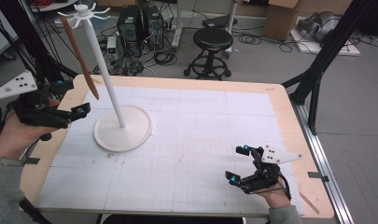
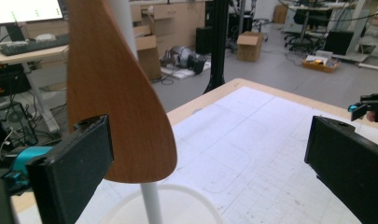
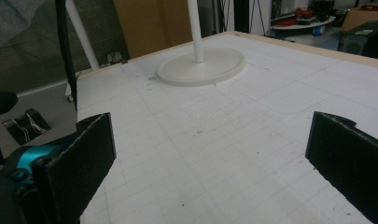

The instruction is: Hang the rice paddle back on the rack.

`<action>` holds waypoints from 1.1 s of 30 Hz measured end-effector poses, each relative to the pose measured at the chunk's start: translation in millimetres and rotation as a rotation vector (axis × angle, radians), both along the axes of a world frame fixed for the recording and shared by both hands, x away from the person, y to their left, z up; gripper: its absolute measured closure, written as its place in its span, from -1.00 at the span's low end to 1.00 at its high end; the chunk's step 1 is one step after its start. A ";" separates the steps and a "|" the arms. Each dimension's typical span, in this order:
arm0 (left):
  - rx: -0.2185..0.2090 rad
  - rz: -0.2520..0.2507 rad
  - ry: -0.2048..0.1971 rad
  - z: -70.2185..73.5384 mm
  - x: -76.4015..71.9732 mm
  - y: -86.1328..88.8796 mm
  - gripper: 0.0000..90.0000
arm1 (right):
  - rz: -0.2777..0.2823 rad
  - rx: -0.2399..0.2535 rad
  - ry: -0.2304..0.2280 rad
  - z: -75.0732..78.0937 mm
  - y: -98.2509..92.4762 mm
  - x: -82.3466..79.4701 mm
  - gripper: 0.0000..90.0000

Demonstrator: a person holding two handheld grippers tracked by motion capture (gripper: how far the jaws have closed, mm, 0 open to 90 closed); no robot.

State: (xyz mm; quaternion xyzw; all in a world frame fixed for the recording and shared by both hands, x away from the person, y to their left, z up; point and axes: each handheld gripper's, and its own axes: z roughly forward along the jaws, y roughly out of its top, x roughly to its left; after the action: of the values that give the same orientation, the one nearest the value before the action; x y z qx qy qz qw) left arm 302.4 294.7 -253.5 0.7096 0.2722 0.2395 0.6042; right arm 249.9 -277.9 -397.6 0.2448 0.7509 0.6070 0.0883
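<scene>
The high camera is above my side and looks forward and down on the whole table (image 1: 280, 100), with the floor behind it. The camera on my left gripper (image 1: 70, 101) looks along its jaws, very close to the wooden spatula (image 2: 116, 98) and the white stand (image 2: 149, 205). The camera on my right gripper (image 1: 238, 163) is low over the table and faces the stand's round base (image 3: 200, 67). All three views share the stand and the white table top.

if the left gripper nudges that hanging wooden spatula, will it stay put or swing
Likely swing: the wooden spatula hangs from a hook atop the white stand, its blade free above the base. It looks stiff and probably light. The stand's wide base should resist tipping.
</scene>
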 end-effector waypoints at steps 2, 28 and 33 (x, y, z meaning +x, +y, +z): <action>-0.009 -0.003 -0.002 -3.2 -1.8 -1.2 -0.96 | -0.001 0.001 0.002 0.3 0.3 -0.2 -1.00; -0.068 -0.068 0.009 -90.3 -28.4 -37.5 -0.96 | -0.036 0.010 -0.014 0.1 -3.0 3.9 -1.00; -0.080 -0.096 0.003 -104.0 -35.8 -46.0 -0.96 | -0.040 0.005 -0.015 0.0 -2.9 3.9 -1.00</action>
State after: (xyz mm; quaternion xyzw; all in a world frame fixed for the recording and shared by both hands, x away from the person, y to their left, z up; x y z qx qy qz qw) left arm 266.5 248.7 -357.5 0.6974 0.2482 0.1980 0.6425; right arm 253.8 -280.8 -397.6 0.2555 0.7437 0.6087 0.1055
